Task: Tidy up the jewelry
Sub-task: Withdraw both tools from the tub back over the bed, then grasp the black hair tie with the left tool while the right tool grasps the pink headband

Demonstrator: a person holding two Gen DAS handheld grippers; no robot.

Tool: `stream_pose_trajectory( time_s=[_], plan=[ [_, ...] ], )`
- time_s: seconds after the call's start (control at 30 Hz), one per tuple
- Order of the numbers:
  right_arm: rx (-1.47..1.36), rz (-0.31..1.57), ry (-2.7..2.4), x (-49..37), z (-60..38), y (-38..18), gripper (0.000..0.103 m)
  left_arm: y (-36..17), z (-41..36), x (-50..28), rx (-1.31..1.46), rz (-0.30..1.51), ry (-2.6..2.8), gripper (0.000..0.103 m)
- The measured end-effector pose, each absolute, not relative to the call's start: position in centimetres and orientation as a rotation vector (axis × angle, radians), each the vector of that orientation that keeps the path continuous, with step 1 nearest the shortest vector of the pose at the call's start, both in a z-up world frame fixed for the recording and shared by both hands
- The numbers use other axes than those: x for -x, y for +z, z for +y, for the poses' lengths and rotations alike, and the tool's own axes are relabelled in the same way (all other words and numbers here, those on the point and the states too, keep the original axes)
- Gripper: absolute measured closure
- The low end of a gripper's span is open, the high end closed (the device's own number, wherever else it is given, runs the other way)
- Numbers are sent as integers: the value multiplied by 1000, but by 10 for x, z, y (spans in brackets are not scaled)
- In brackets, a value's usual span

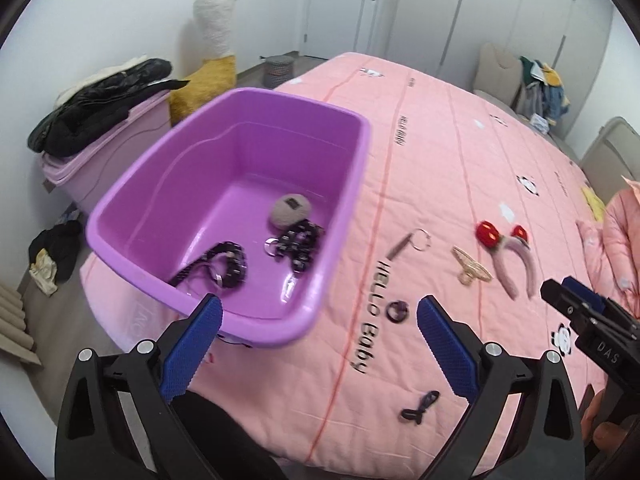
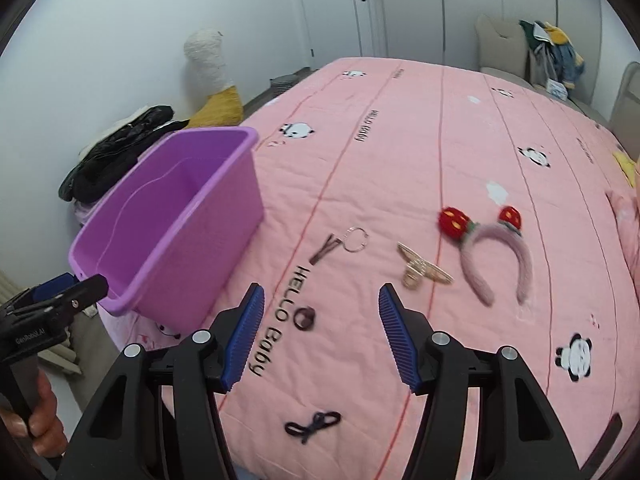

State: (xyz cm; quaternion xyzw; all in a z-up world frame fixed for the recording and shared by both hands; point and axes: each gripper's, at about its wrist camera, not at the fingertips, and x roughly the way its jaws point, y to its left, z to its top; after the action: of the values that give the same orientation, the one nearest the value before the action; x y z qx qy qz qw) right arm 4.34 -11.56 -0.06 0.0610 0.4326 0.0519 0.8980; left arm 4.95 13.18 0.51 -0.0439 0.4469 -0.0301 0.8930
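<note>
Jewelry lies scattered on the pink bed [image 2: 460, 152]: a small dark ring [image 2: 305, 316] nearest, light and prone to slipping, best pinched across its rim. The key ring [image 2: 354, 239], gold claw clip [image 2: 420, 271] and plush headband [image 2: 496, 252] lie farther right. The purple bin [image 1: 224, 184] at left holds dark chains [image 1: 298, 240]. Both the left tongs [image 1: 320, 316] and right tongs [image 2: 322, 304] stand apart, empty.

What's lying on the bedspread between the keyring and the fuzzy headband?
The gold claw clip lies alone between the keyring and the pink headband, touching neither. The right wrist view shows it best; the left wrist view agrees.
</note>
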Motion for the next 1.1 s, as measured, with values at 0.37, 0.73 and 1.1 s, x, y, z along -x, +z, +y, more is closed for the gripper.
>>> stream_pose_trajectory(
  time_s=[0.37, 0.73, 1.1],
  plan=[
    [-191, 859, -54, 23, -202, -44, 44, -38, 64, -31, 39, 933, -151, 7],
    [-282, 896, -106, 35, -249, -93, 44, -88, 45, -38, -8, 1004, -112, 7],
    [-280, 914, -124, -1, -276, -124, 44, -125, 22, -73, -35, 1040, -110, 7]
  ],
)
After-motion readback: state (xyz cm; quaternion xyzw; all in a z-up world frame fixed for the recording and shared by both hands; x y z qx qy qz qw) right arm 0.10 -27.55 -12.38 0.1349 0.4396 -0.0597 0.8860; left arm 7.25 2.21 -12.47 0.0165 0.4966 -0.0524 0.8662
